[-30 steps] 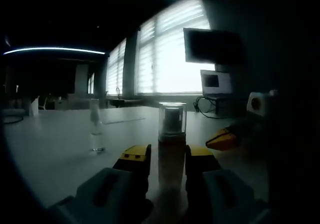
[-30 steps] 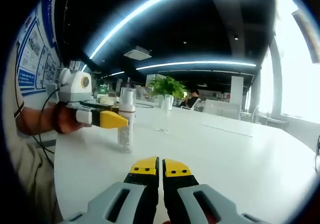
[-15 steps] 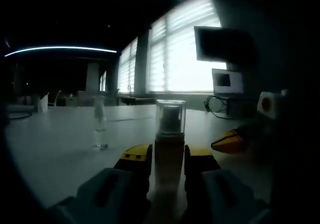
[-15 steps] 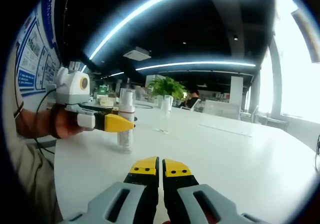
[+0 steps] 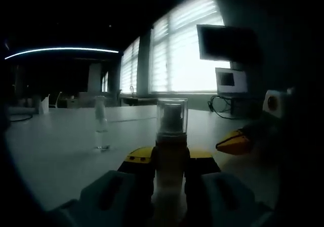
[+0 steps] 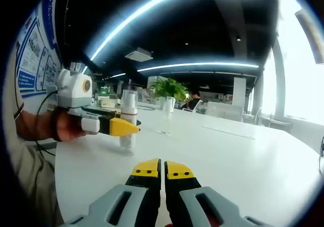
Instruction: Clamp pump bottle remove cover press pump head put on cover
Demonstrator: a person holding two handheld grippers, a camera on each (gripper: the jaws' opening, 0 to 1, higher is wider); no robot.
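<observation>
Pump bottle (image 5: 170,151) now sits gripped between the left gripper (image 5: 169,162) jaws, which have closed in since a second ago. Its clear cover (image 5: 171,116) is still on. Right gripper (image 6: 156,170) waits, jaws together, so cover removal likely comes next.

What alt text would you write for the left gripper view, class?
A capped pump bottle stands between the left tongs on a white table. A small clear bottle stands farther off; the right tongs' yellow tip enters from the right.

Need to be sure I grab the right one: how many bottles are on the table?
2. The pump bottle with its clear cover stands between the left gripper jaws; a small clear bottle stands farther back on the table.
</observation>
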